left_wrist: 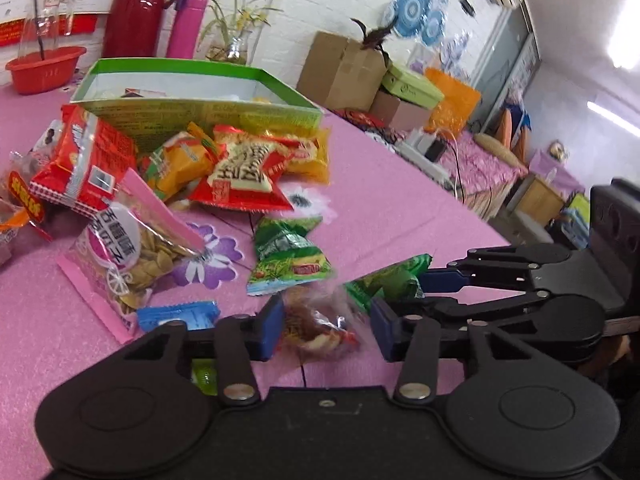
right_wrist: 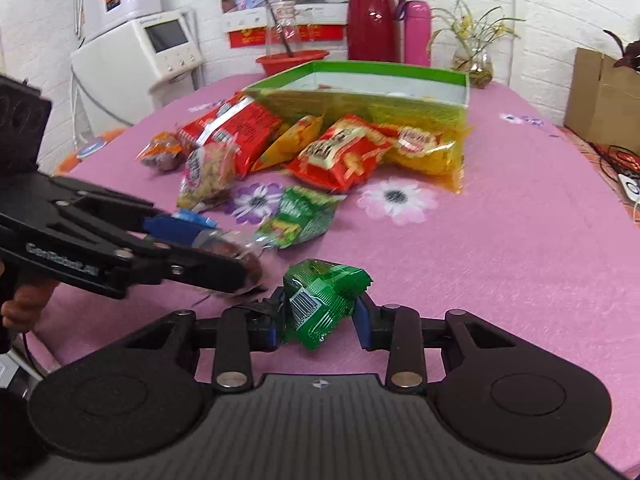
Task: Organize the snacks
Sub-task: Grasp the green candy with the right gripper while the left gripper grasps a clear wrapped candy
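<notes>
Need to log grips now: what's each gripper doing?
Left gripper: closed on a clear brown snack packet.
Right gripper: closed on a green snack packet.

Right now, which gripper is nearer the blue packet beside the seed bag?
Left. The left gripper, shut on a clear snack packet, sits right next to the blue packet. The right gripper holds a green packet, farther off on the far side.
</notes>
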Available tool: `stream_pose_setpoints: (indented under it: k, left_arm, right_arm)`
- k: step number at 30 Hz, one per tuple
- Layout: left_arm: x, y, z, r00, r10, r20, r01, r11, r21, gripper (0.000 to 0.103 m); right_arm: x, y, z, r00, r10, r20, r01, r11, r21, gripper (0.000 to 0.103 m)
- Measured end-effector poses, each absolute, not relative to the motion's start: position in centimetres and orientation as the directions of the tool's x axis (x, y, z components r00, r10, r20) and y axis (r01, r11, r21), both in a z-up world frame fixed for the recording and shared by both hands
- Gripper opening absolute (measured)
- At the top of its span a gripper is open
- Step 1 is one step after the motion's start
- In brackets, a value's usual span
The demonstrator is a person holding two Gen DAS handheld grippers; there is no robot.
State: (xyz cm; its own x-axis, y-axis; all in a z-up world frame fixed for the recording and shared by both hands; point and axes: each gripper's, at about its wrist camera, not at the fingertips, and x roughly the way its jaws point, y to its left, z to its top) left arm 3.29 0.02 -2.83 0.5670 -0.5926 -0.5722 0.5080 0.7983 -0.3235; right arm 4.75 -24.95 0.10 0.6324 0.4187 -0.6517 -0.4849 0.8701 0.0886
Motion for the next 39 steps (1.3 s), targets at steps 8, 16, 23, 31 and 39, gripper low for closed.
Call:
stream_pose_setpoints:
  k: [8, 16, 23, 31, 39]
  left_arm:
    - [3.7, 0.8, -2.4, 0.568, -0.599, -0.565, 0.478, 0.799, -0.365, 0.032]
    - [3.3, -2.0, -3.9, 0.562, -0.524, -0.640, 0.512, 0.828, -0.228, 0.095]
    - [4.2, -1.6, -4.0, 0.584, -0.520, -0.623, 0.501, 0.835, -0.228, 0.027]
    - [5.6, 1.2, -0.6, 0.622, -0.568, -0.539, 0.467, 0.821, -0.328, 0.019]
    - [11.2, 2.1, 5.5, 0.773, -0.502, -0.388, 0.413, 0.862, -0.294, 0.020]
  right_arm:
    - [6.8, -25.5, 2.3, 0.706, 0.417, -0.573, -0.468, 0.881, 0.065, 0.059]
    - [7.1, -25.3, 1.2, 0.681, 0.413, -0.604, -0.455, 0.886, 0.092, 0.059]
    - [7.1, -25.3, 1.3, 0.683, 0.424, -0.595, -0.465, 0.881, 0.094, 0.059]
    - [8.8, -25.1, 3.4, 0.723, 0.458, -0.517, -0.487, 0.869, 0.088, 0.059]
    - [14.0, -24.1, 5.9, 0.788, 0.477, -0.391, -0.490, 0.869, 0.073, 0.059]
